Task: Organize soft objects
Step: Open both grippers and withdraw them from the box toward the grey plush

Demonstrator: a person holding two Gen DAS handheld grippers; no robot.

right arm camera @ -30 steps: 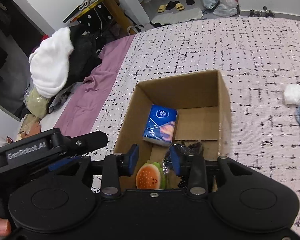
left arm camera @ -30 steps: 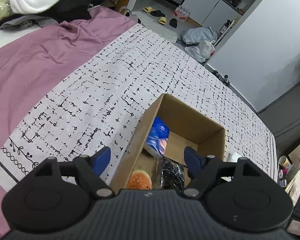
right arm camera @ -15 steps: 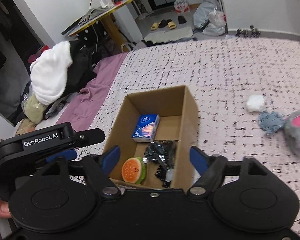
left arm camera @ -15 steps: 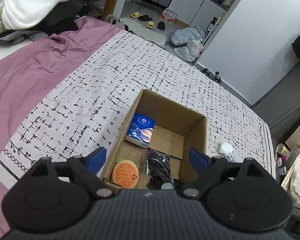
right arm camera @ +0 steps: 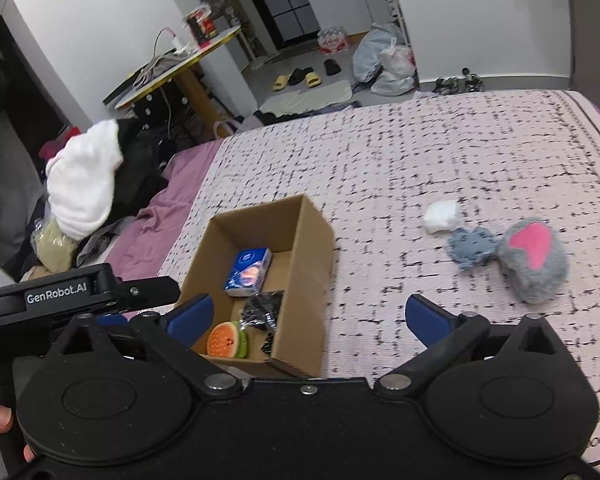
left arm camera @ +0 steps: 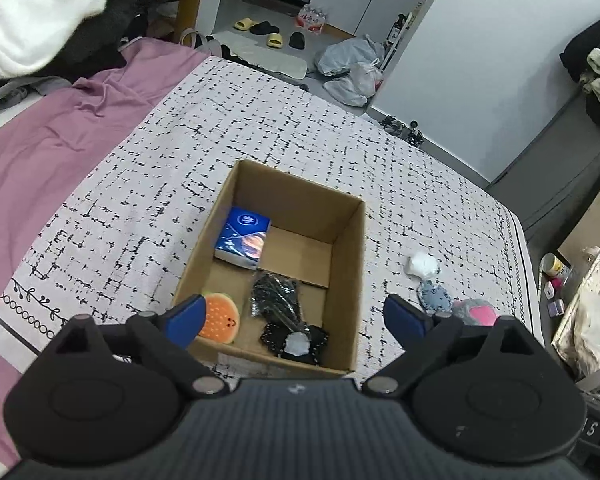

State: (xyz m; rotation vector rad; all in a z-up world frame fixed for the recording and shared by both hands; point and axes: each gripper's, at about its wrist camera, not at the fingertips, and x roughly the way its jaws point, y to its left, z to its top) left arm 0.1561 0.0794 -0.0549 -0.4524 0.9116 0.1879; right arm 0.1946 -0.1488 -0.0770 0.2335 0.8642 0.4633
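Both tools are hanging above the bedspread with nothing in them: the left gripper (left arm camera: 292, 318) is spread wide over the near end of the cardboard box (left arm camera: 346, 280), and the right gripper (right arm camera: 310, 322) is equally wide apart, framing the box's right wall and the bare cover beside it.

The step in hand looks like fetching the next loose item, and three are lying at the centre right of the right wrist view, well apart from the box. The white soft wad (right arm camera: 442, 216) is sitting furthest up, the blue-grey knitted piece (right arm camera: 470, 246) is touching it just below, and the grey plush toy with a pink heart patch (right arm camera: 534, 260) is resting against that piece's right side. Since they are crowding one another, coming down on the plush from its free right side should avoid dragging the neighbours; its fluffy bulk will likely compress, so a deep bite is advisable.

The box is standing at lower centre in both views, already holding a blue tissue pack (left arm camera: 242, 238) at its far left, an orange burger-shaped squishy (left arm camera: 220, 318) in the near left corner and a black bundle in clear wrap (left arm camera: 278, 300) alongside, leaving the far right floor free.
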